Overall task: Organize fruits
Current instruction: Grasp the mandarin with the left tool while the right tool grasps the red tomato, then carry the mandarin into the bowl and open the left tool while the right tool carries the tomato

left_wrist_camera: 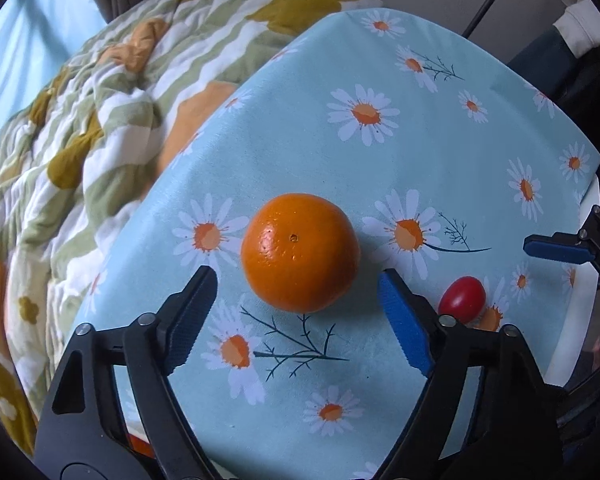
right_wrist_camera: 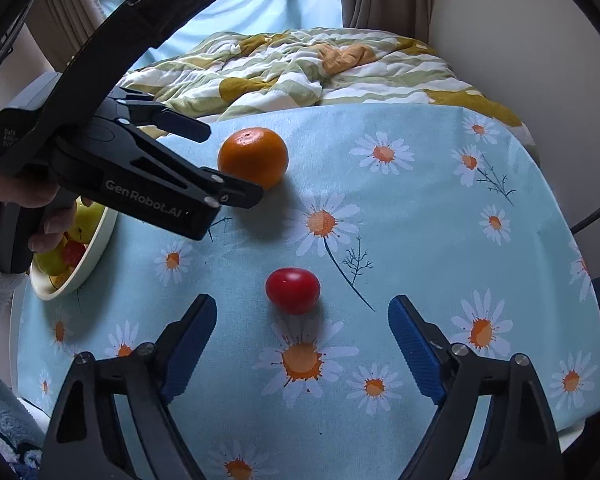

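Observation:
An orange (left_wrist_camera: 300,252) lies on the daisy-print tablecloth (left_wrist_camera: 440,152), just ahead of my left gripper (left_wrist_camera: 296,280). That gripper is open, its blue pads on either side of the fruit and clear of it. The right wrist view shows the same left gripper (right_wrist_camera: 230,162) angled down beside the orange (right_wrist_camera: 254,158). A small red oval fruit (right_wrist_camera: 293,290) sits between the tips of my right gripper (right_wrist_camera: 302,305), which is open and not touching it. The red fruit (left_wrist_camera: 462,298) also shows at the right of the left wrist view, beside one right fingertip (left_wrist_camera: 556,250).
A pale bowl (right_wrist_camera: 96,248) with yellow-green and red fruits stands at the table's left edge, under the hand (right_wrist_camera: 24,196) holding the left gripper. A rumpled quilt (right_wrist_camera: 300,68) on a bed lies beyond the table's far edge. A dark cable (left_wrist_camera: 488,0) hangs at the back right.

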